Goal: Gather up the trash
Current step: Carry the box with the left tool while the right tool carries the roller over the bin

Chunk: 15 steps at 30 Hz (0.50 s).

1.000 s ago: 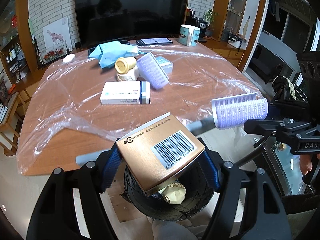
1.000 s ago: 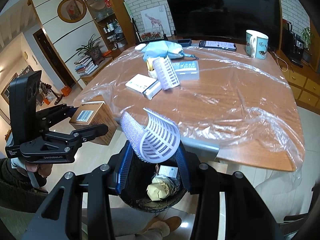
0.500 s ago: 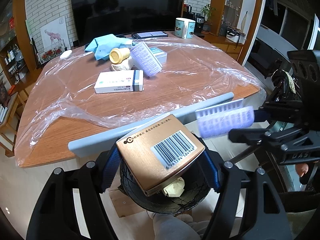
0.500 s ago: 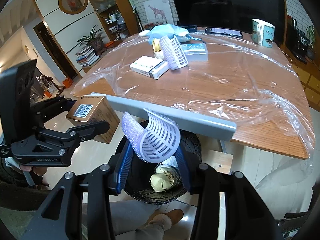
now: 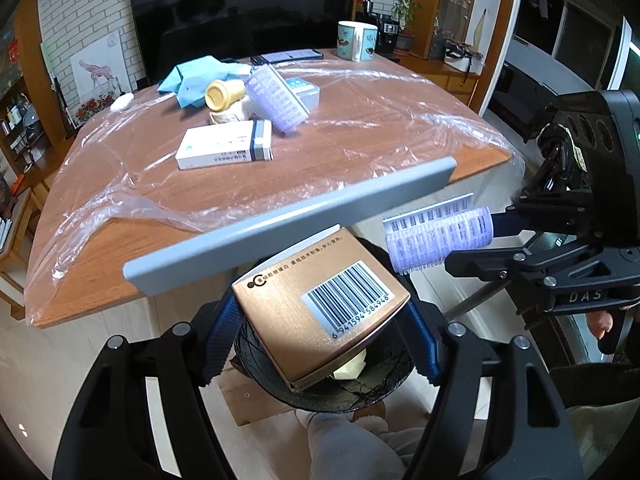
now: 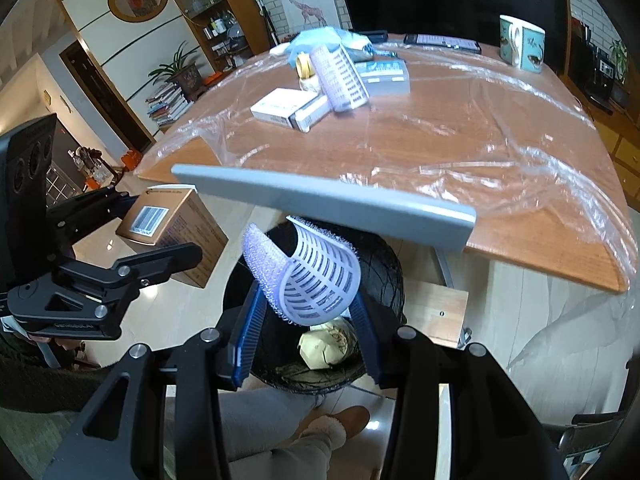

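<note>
Copper-coloured barcoded cardboard box [image 5: 320, 312] pinched in left gripper [image 5: 320, 332] over black round bin [image 5: 320, 384]; right gripper [image 6: 306, 320] clamps lilac mesh hair roller [image 6: 308, 280], apparently above same bin.

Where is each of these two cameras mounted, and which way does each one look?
Left wrist: on the left gripper, looking down past its copper barcode box into the black bin; a hand shows at right.
Right wrist: on the right gripper, holding a white slotted hair roller; trouser leg, slipper.
Shared: bin, wooden table, grey bar.
</note>
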{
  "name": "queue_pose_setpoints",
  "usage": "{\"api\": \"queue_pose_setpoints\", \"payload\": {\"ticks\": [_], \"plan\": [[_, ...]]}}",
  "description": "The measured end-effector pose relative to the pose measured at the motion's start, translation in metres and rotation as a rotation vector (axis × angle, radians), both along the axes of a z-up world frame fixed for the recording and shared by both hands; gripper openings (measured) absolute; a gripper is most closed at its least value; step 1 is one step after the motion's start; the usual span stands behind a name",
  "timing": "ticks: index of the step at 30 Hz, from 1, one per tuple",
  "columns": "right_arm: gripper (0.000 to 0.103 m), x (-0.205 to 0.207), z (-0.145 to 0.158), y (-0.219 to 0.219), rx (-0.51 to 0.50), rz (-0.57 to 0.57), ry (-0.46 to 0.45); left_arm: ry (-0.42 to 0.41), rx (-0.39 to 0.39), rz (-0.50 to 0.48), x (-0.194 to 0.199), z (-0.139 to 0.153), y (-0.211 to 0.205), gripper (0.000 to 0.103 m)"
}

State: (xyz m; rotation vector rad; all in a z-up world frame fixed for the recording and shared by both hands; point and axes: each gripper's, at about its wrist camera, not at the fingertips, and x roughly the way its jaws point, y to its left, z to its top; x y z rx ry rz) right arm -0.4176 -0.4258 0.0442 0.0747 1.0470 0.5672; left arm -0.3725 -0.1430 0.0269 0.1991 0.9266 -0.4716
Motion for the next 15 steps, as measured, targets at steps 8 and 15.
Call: {"api": "queue_pose_setpoints", "payload": {"ticks": [8,15], "plan": [[0.043,-0.002,-0.022,0.004,-0.026,0.0,0.046,0.044,0.023,-0.005,-0.001,-0.023,-0.002,0.073],[0.043,0.0,-0.039,0.004,-0.029,-0.009,0.087,0.084,0.043,0.005,0.004,-0.042,0.0,0.073]]}}
